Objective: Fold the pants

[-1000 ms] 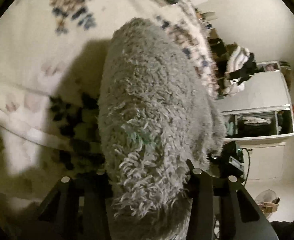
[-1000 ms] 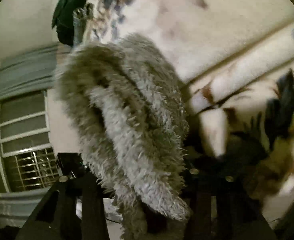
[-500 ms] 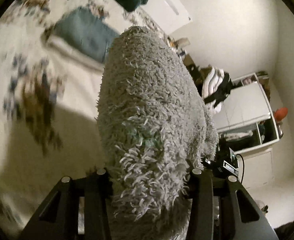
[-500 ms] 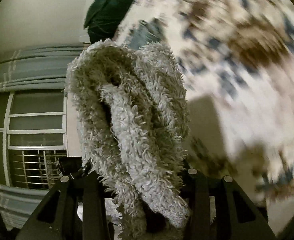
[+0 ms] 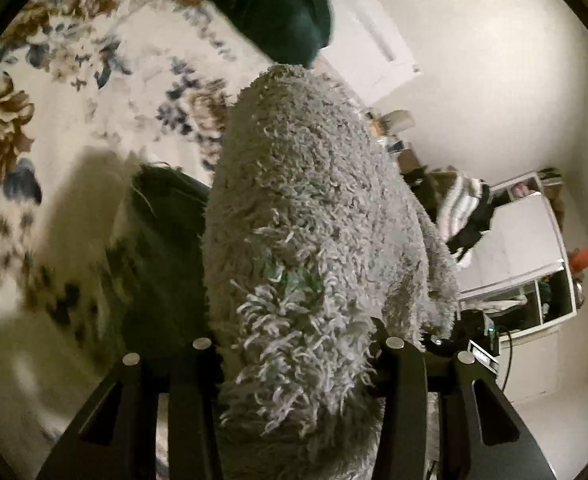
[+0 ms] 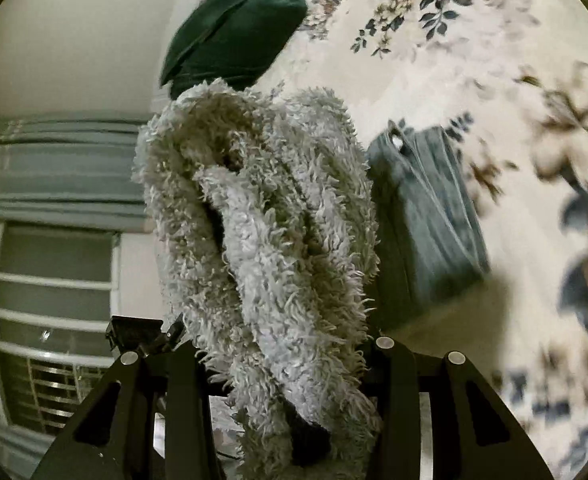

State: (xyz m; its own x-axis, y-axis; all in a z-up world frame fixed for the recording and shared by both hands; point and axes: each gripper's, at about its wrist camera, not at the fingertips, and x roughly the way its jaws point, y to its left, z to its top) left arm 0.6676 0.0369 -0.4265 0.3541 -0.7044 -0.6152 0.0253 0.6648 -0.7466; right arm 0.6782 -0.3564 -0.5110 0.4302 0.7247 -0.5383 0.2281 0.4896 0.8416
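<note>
Pants [image 5: 314, 240], the shaggy grey ones, fill the middle of both wrist views, bunched up and hanging off the grippers over the bed. Compared with a second ago the background has swung a lot: the floral bedspread [image 5: 73, 92] used to sit right behind the fleece, now a folded blue-grey garment [image 6: 430, 216] and a dark green pillow [image 6: 233, 28] show up instead, while the grip itself looks unchanged.

Left gripper [image 5: 298, 364] at the bottom of its frame is pinching a thick wad of the fleece, jaws partway apart with the fabric packed between them. Right gripper [image 6: 285, 360] does the same with a folded-over edge of the pants, which droops down past the fingers.

Farther back, lower left of the right view has a barred window [image 6: 53, 320], and the right side of the left view shows a white cabinet [image 5: 522, 240] with clothes piled beside it. Fleece blocks most of the centre.
</note>
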